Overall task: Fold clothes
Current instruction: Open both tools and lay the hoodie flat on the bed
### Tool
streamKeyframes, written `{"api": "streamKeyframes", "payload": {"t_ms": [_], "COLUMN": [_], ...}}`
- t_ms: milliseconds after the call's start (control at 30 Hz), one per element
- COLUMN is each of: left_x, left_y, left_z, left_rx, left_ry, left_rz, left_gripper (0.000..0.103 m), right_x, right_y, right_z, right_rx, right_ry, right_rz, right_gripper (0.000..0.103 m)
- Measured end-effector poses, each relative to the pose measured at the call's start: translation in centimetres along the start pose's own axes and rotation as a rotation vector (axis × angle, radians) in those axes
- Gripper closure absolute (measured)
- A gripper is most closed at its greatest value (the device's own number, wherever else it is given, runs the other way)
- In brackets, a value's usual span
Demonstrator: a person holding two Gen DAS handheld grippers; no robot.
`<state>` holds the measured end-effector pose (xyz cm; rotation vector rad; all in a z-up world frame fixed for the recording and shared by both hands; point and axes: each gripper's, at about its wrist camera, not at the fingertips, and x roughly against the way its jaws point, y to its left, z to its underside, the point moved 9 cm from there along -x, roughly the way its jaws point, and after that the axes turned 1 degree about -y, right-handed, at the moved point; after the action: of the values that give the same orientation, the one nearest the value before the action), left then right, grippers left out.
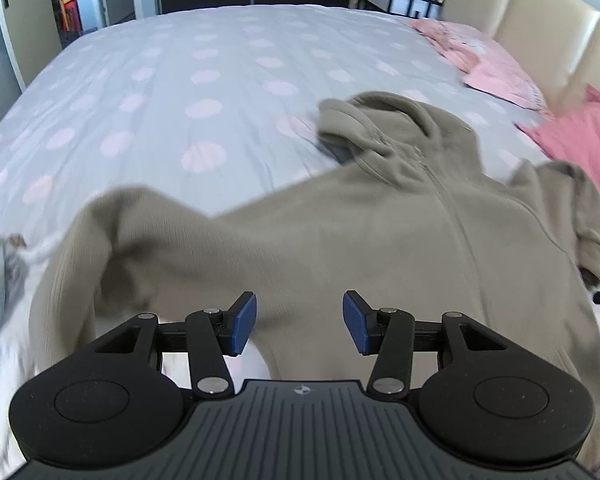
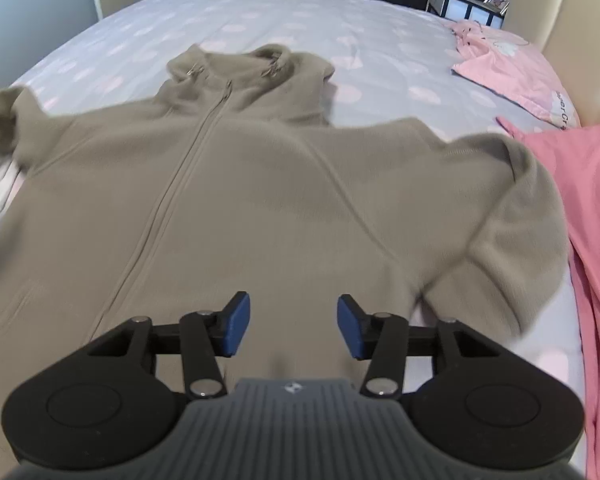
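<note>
Hoodie (image 2: 260, 200), olive, spread flat, zipped

Bed (image 2: 300, 24) with a grey cover printed in pale pink dots carries everything. A khaki zip-front hooded jacket (image 2: 260, 184) lies flat on it, front up, hood (image 2: 252, 68) toward the far side, both sleeves bent back at the sides. Pink pillow (image 2: 516, 68) sits at the head end by the cream padded headboard (image 2: 560, 12). A pink garment (image 2: 592, 208) lies just beside the jacket's sleeve on that side. White and grey fabric (image 1: 8, 280) lies at the jacket's other sleeve, blurred.
</note>
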<state>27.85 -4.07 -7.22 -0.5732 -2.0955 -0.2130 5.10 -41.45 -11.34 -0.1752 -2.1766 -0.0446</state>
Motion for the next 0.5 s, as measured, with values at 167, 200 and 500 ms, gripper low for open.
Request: {"api": "streamKeyframes", "payload": {"t_ms": [167,200,500], "left_x": [-5.2,-6.4,-16.4], "left_y": [1.0,1.0,2.0], "left_z": [-3.8,-4.3,-4.3], "left_rx": [-0.035,-0.051,-0.199], "left_ry": [0.017,0.026,0.133], "left_rz": [-0.050,-0.060,-0.124], "left_gripper": [0.057,0.057,0.057], "right_x": [-4.0,-4.5,-8.4], "right_y": [-1.2,-1.1,-1.0], "right_z": [-2.3,-2.5,-2.7], "right_rx": [-0.032,-0.030,-0.041], "right_ry": [-0.001,0.000,0.049], "right_rz": [-0.028,-0.031,-0.073], "right_gripper": [0.050,0.050,0.050]}}
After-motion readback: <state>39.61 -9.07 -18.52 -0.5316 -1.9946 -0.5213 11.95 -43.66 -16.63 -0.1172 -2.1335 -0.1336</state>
